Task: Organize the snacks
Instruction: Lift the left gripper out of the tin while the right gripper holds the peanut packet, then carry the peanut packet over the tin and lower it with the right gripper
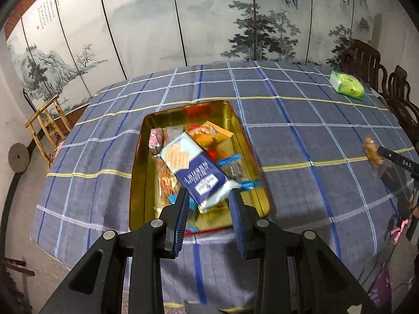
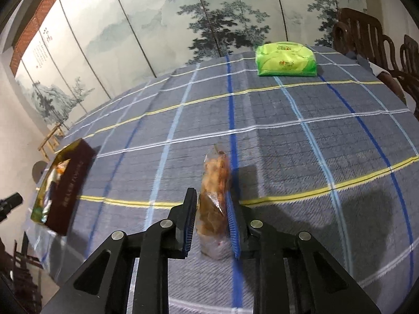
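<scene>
Home dining room — checked tablecloth (image 2: 288, 136), carved wooden chairs (image 1: 366, 57), painted landscape folding screen (image 1: 157, 26) behind

Snacks (image 1: 167, 183) lowest in the tin (image 1: 136, 172), buried, blurred

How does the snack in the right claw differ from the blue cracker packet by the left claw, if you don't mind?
The clear bag of golden-brown snacks is see-through, while the blue cracker packet is opaque and printed. The bag is clamped in the right claw above the tablecloth; the packet lies in the gold tin, seemingly not pinched by the left claw. Both are sealed snacks.
</scene>
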A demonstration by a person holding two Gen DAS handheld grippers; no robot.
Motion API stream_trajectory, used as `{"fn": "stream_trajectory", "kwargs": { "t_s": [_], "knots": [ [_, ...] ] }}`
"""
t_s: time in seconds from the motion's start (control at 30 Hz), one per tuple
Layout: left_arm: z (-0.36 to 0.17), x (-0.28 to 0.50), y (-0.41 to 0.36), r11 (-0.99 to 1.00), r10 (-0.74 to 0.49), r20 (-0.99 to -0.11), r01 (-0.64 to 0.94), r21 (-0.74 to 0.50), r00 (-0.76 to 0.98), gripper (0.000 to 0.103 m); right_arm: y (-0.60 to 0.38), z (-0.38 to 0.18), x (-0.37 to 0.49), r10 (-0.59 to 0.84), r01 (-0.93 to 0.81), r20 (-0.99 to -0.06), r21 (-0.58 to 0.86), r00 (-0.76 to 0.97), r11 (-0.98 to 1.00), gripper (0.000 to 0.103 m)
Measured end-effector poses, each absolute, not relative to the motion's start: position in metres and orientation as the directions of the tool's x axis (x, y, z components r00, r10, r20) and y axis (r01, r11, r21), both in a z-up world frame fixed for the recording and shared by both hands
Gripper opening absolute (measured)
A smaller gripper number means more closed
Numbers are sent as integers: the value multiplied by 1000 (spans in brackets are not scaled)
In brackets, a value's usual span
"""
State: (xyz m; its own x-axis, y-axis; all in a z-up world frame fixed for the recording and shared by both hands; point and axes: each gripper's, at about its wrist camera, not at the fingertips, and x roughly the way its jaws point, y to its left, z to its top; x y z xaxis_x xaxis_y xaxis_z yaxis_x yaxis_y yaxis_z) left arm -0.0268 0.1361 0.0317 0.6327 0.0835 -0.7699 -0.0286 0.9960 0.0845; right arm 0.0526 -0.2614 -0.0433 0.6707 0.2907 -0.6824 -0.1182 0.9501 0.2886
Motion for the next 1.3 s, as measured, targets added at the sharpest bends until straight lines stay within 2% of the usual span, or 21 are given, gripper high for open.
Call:
{"fn": "stream_trajectory", "kwargs": {
  "t_s": [0.27, 0.33, 0.37, 0.4, 0.43, 0.47, 0.53, 0.57, 0.6, 0.63, 0.67, 0.73, 0.97, 1.2, 1.27, 1.3],
  "knots": [
    [32, -38, 138, 998, 60, -777, -31, 52, 627, 30, -251, -45, 47, 273, -149, -714, 232, 645, 961, 24],
    [32, -39, 139, 998, 56, -776, -32, 47, 628, 31, -246, -44, 49, 287, -175, -725, 228, 626, 958, 34],
    [32, -39, 139, 998, 55, -777, -31, 45, 627, 31, -242, -43, 51, 294, -185, -728, 229, 620, 956, 51],
    [32, -39, 138, 999, 49, -780, -29, 39, 624, 31, -237, -42, 53, 286, -183, -733, 219, 617, 958, 74],
    [31, -39, 138, 999, 44, -782, -26, 36, 621, 31, -232, -42, 56, 276, -180, -741, 209, 612, 961, 85],
    [30, -39, 137, 999, 42, -784, -24, 34, 619, 31, -227, -43, 59, 264, -182, -750, 193, 606, 964, 92],
    [27, -40, 135, 999, 35, -788, -16, 31, 615, 31, -218, -46, 66, 237, -181, -755, 157, 612, 971, 90],
    [26, -40, 134, 999, 31, -790, -11, 30, 612, 31, -214, -49, 71, 237, -193, -764, 149, 600, 970, 77],
    [26, -40, 134, 999, 30, -791, -8, 31, 611, 31, -209, -55, 77, 232, -202, -784, 139, 575, 969, 50],
    [25, -40, 133, 999, 29, -792, -5, 32, 610, 31, -202, -66, 84, 193, -200, -827, 100, 528, 975, 42],
    [25, -41, 133, 999, 28, -792, -4, 32, 610, 31, -198, -68, 84, 176, -211, -820, 68, 545, 975, 39],
    [25, -41, 136, 1000, 22, -791, -8, 22, 611, 31, -190, -67, 85, 144, -236, -833, 17, 534, 972, 38],
    [26, -52, 153, 999, 18, -790, -44, -12, 613, 33, -197, -38, 64, 264, -250, -786, 144, 559, 958, 38],
    [24, -65, 172, 996, 43, -789, -91, -16, 613, 33, -136, 5, 45, 400, -377, -716, 203, 573, 904, 38],
    [24, -69, 178, 994, 58, -787, -108, -10, 615, 40, -116, 16, 44, 439, -418, -699, 215, 565, 882, 38],
    [25, -71, 180, 993, 71, -782, -118, -4, 620, 47, -103, 21, 43, 460, -443, -692, 221, 556, 869, 38]
  ]
}}
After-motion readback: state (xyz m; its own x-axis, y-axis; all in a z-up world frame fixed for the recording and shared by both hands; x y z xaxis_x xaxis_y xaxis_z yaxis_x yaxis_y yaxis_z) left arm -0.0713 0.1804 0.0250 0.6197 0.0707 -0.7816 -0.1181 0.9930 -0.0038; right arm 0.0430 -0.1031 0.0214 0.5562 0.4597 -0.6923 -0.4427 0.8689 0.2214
